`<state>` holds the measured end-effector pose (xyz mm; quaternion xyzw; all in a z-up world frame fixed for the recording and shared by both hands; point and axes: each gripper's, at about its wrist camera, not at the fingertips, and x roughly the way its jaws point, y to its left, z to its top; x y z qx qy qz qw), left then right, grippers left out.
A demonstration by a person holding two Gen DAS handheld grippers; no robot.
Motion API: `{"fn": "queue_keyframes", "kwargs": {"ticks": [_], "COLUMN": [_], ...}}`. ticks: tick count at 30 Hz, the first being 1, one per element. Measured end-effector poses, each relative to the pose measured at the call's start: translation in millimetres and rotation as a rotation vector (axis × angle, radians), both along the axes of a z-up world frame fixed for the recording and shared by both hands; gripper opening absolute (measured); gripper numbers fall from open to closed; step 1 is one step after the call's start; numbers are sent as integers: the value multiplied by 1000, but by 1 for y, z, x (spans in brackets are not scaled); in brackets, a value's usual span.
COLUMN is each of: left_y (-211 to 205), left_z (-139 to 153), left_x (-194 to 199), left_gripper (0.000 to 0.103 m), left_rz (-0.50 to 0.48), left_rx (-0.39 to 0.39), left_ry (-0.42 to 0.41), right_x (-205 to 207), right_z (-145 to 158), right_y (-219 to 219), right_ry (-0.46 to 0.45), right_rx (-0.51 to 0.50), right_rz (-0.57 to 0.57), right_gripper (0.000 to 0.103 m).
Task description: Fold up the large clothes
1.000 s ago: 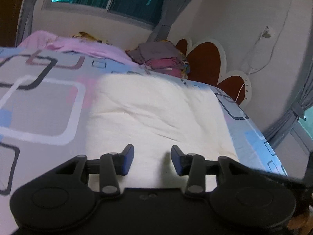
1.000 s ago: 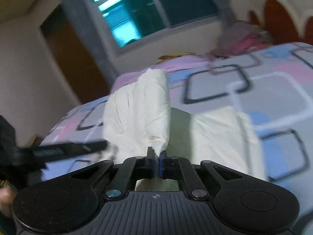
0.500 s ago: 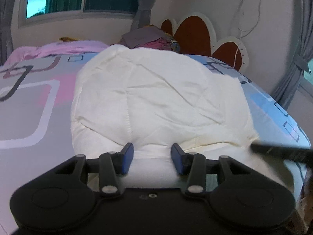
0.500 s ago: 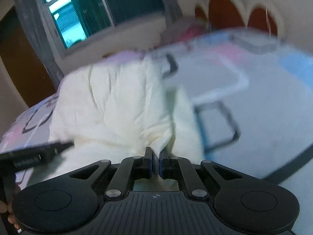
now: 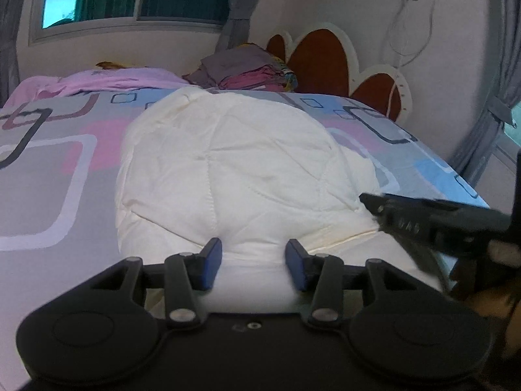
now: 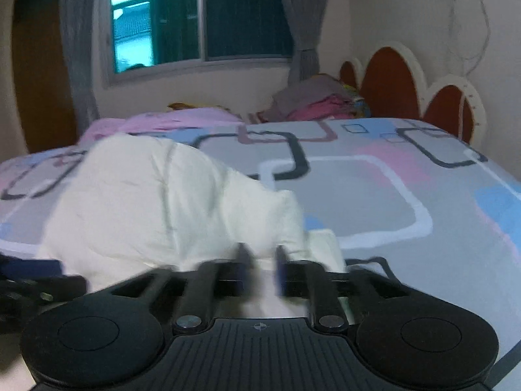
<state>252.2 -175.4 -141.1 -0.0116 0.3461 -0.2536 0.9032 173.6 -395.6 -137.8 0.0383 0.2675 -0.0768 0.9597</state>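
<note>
A cream quilted garment (image 5: 237,176) lies folded over in a thick mound on the patterned bed sheet (image 5: 52,176). My left gripper (image 5: 253,265) is open, its blue pads either side of the garment's near edge, gripping nothing. In the right wrist view the same garment (image 6: 156,208) lies left of centre. My right gripper (image 6: 262,268) is open with motion blur, the jaws a small gap apart over the garment's near right corner. The right gripper also shows side-on in the left wrist view (image 5: 423,218), at the garment's right edge.
A stack of folded clothes (image 5: 247,70) sits at the head of the bed by the red headboard (image 5: 325,58). A pink cloth (image 5: 97,79) lies along the far edge under the window. The bed's right edge (image 5: 456,176) drops off near a curtain.
My right gripper was shut on the garment's edge and carried it over; now it has opened and let go. The garment has settled folded on the bed. The left gripper stayed open.
</note>
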Motion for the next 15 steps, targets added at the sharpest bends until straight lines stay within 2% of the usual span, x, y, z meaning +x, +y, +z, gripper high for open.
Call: {"fn": "queue_keyframes", "kwargs": {"ticks": [1, 3, 7, 10, 14, 15], "left_y": [1, -1, -7, -11, -18, -19], "left_z": [-3, -6, -10, -12, -2, 3], "left_x": [1, 1, 2, 6, 11, 11], "left_gripper": [45, 45, 45, 45, 46, 52], "left_rz": [8, 13, 25, 31, 38, 42], "left_rx": [-8, -4, -1, -4, 50, 67], "left_ry": [2, -7, -11, 0, 33, 43], "right_x": [2, 8, 11, 20, 24, 23], "right_z": [-7, -17, -32, -45, -34, -28], "right_y": [-6, -20, -19, -30, -34, -37], "right_ry": [4, 29, 38, 70, 119, 126], "right_rx": [21, 111, 71, 137, 155, 171], "right_rz": [-15, -8, -3, -15, 4, 3], "right_gripper": [67, 67, 67, 67, 67, 67]}}
